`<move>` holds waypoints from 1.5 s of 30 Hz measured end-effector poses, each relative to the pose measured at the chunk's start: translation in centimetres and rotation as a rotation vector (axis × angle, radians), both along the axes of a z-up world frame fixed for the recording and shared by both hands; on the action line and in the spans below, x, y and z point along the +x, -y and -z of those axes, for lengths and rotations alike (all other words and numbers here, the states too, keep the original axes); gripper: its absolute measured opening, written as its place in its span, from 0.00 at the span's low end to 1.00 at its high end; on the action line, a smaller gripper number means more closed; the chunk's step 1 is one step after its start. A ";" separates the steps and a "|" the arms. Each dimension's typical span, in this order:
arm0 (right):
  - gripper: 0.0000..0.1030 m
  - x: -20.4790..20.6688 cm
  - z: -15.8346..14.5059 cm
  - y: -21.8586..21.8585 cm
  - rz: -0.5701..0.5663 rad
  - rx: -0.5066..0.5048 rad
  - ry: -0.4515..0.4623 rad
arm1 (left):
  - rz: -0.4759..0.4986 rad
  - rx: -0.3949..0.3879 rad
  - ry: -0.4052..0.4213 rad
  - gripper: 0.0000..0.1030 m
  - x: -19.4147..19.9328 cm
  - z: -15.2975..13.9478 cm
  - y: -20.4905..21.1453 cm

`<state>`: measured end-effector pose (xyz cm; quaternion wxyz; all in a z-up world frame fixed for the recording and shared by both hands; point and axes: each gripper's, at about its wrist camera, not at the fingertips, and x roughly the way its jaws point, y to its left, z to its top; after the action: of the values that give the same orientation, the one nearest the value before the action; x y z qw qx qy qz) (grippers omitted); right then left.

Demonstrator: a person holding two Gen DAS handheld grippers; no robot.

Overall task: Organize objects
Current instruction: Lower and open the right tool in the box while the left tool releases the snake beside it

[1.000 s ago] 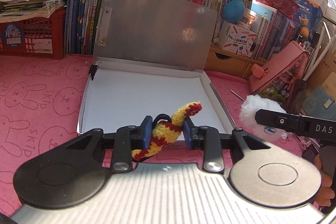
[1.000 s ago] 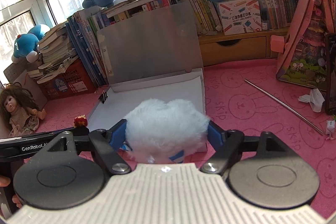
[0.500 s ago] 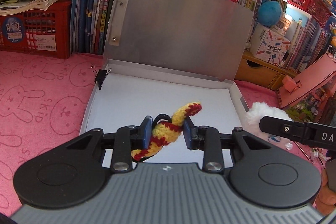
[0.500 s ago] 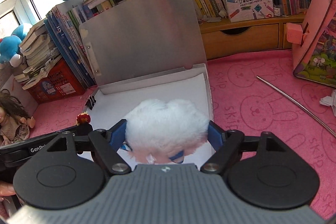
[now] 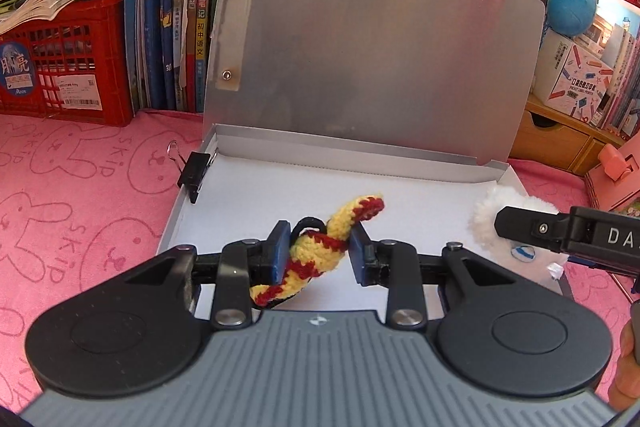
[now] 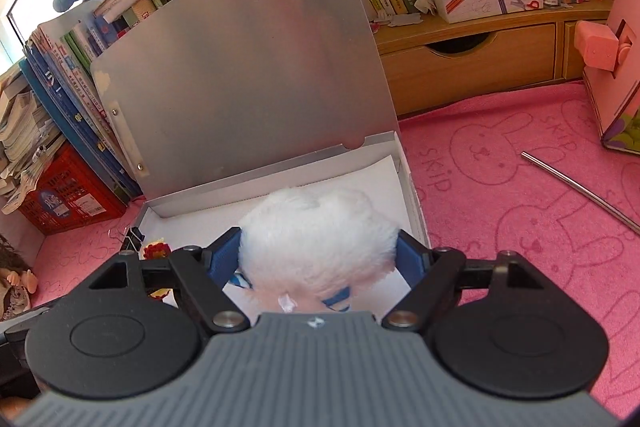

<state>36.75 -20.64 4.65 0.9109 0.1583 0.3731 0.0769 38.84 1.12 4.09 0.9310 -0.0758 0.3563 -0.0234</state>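
the left gripper [image 5: 320, 247] is holding its blue fingers [image 5: 278, 247] close together, clamped on a crocheted yellow-and-red cord [image 5: 320, 253]; the cord is passing diagonally between the pads, with its striped tip projecting up and forward and its lower end hanging toward the gripper body. the right gripper [image 6: 318, 257] is holding its fingers [image 6: 224, 259] wide apart, and both pads are pressing against the sides of a white fluffy plush toy [image 6: 316, 239], which is filling the whole gap between them. both grippers are hovering side by side over the near half of an open flat grey box [image 5: 224, 143], which is lying on the pink tabletop [image 5: 80, 207] with its lid [image 5: 376, 59] standing upright against a row of books [image 5: 176, 7]. the box is lined with a white sheet [image 5: 320, 187], and nothing is lying on the visible part of that sheet; the cord and the plush toy are both being carried above it, and it cannot be told whether either is touching it. a black binder clip [image 5: 194, 171] is gripping the left wall of the box near the hinge. in the left wrist view the plush toy is showing at the right edge of the box, beside the right gripper's black arm.
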 end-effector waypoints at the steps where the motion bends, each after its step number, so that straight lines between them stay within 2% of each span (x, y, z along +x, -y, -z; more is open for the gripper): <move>1: 0.78 0.2 0.3 -0.1 -0.004 -0.010 -0.003 | 0.004 0.010 -0.003 0.35 0.3 0.3 0.1; 8: 0.78 1.2 2.2 -0.7 -0.012 -0.082 -0.015 | 0.028 0.054 -0.006 0.35 1.3 1.6 0.6; 10: 0.81 1.2 2.3 -1.0 -0.020 -0.100 -0.001 | 0.029 0.064 -0.013 0.35 1.6 2.0 0.7; 17: 0.83 1.1 3.0 -1.5 -0.039 -0.103 0.001 | 0.041 0.117 0.014 0.37 1.5 2.5 1.1; 18: 0.84 1.0 3.0 -1.5 -0.040 -0.104 0.007 | 0.036 0.117 0.017 0.42 1.5 2.3 1.0; 19: 0.85 0.9 2.9 -1.5 -0.042 -0.108 0.011 | 0.032 0.111 0.021 0.52 1.4 2.1 0.9; 21: 0.89 0.7 2.6 -1.6 -0.049 -0.108 0.020 | 0.030 0.074 0.037 0.65 1.0 1.5 0.4; 22: 0.89 0.6 2.5 -1.6 -0.057 -0.105 0.021 | 0.030 0.062 0.040 0.69 0.9 1.3 0.3; 25: 0.92 0.1 1.9 -1.7 -0.066 -0.110 0.028 | 0.030 0.056 0.042 0.72 0.3 0.6 0.1; 32: 0.97 -2.3 -0.2 -0.8 -0.059 -0.101 0.068 | 0.026 0.068 0.057 0.73 -2.1 -1.4 -0.5; 38: 0.99 -5.3 -2.3 -0.2 -0.089 -0.129 0.120 | 0.054 0.060 0.102 0.77 -5.7 -3.9 -1.2; 45: 1.00 -9.2 -3.5 0.7 -0.132 -0.148 0.162 | 0.080 0.042 0.145 0.78 -10.3 -4.7 -1.7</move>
<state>27.53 -21.37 8.17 0.9402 0.0592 0.3126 0.1215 28.57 2.77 8.77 0.9541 -0.0400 0.2910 -0.0588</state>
